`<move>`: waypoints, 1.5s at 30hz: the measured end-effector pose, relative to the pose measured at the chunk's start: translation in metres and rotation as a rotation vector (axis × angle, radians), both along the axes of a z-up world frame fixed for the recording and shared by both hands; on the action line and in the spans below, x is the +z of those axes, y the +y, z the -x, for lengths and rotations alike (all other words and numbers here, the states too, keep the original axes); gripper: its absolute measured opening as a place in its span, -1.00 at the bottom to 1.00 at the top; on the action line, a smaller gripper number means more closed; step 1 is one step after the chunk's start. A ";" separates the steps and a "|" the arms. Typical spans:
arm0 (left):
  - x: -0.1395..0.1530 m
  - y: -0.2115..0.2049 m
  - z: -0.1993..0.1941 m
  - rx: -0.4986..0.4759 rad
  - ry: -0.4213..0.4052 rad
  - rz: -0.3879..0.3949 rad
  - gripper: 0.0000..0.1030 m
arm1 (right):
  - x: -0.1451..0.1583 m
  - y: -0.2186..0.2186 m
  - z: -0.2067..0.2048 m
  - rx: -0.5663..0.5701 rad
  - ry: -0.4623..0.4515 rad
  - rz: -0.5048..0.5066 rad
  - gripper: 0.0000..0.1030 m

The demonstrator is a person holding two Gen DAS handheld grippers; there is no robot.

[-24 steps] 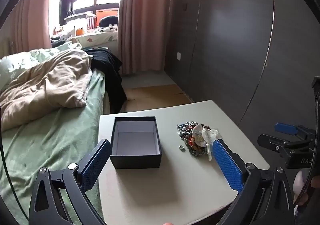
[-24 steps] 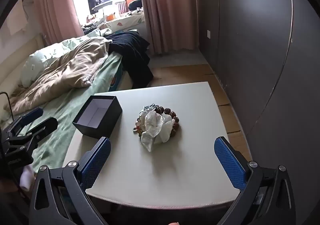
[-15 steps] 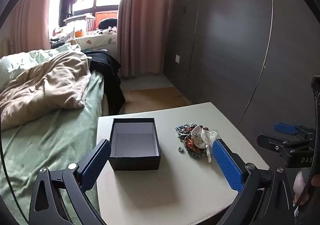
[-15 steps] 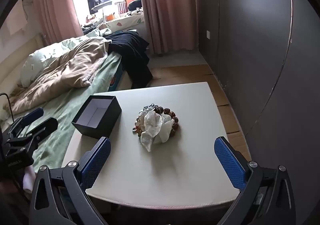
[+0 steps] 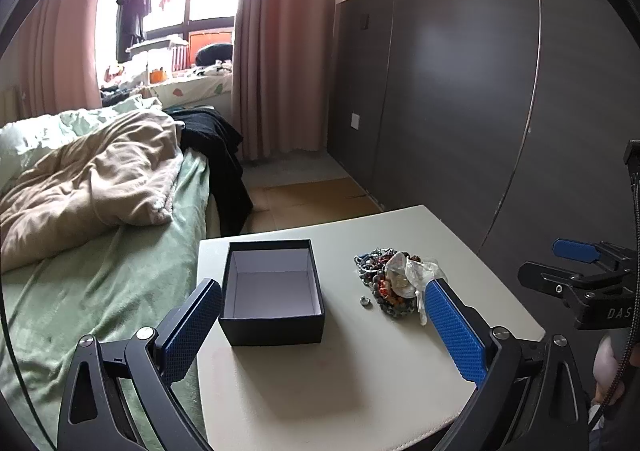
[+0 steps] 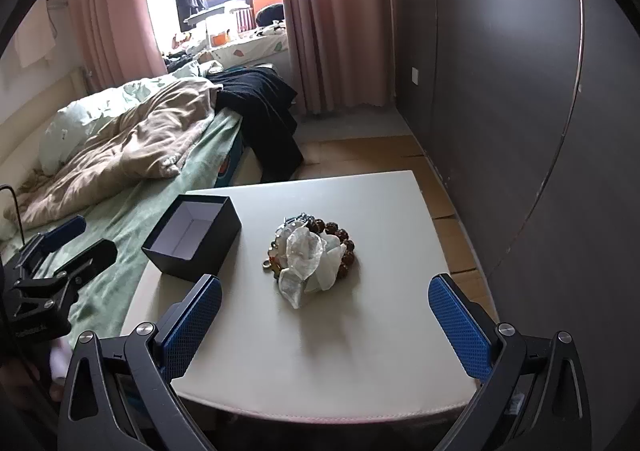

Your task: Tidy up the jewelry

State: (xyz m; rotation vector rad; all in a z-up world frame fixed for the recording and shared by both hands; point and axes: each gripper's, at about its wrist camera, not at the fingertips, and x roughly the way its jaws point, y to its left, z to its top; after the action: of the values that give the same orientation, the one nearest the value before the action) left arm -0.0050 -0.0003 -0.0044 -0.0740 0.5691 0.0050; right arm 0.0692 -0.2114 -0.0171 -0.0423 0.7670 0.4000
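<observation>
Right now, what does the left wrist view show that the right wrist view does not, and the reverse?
Only the left wrist view shows the whole white floor of the open black box and the right gripper at its edge. Only the right wrist view shows the brown bead bracelet behind the clear plastic and the left gripper. Both show the white table, the jewelry pile, a small silver ring and the bed.

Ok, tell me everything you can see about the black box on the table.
The box is a small rectangular one, black outside with a pale lining, probably card. It has no lid on and nothing shows inside. It stands upright and flat on the white table, near the edge by the bed. The jewelry pile lies apart from it, on its far side from the bed. Neither tool touches it.
</observation>
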 end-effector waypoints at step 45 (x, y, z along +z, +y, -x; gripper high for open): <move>0.008 -0.006 0.006 -0.023 -0.022 0.000 0.97 | -0.001 -0.001 0.002 -0.001 0.003 -0.007 1.00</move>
State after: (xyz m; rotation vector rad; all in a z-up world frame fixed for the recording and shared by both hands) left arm -0.0110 -0.0067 0.0031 -0.0669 0.5481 -0.0181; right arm 0.0670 -0.2127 -0.0183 -0.0347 0.7687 0.4020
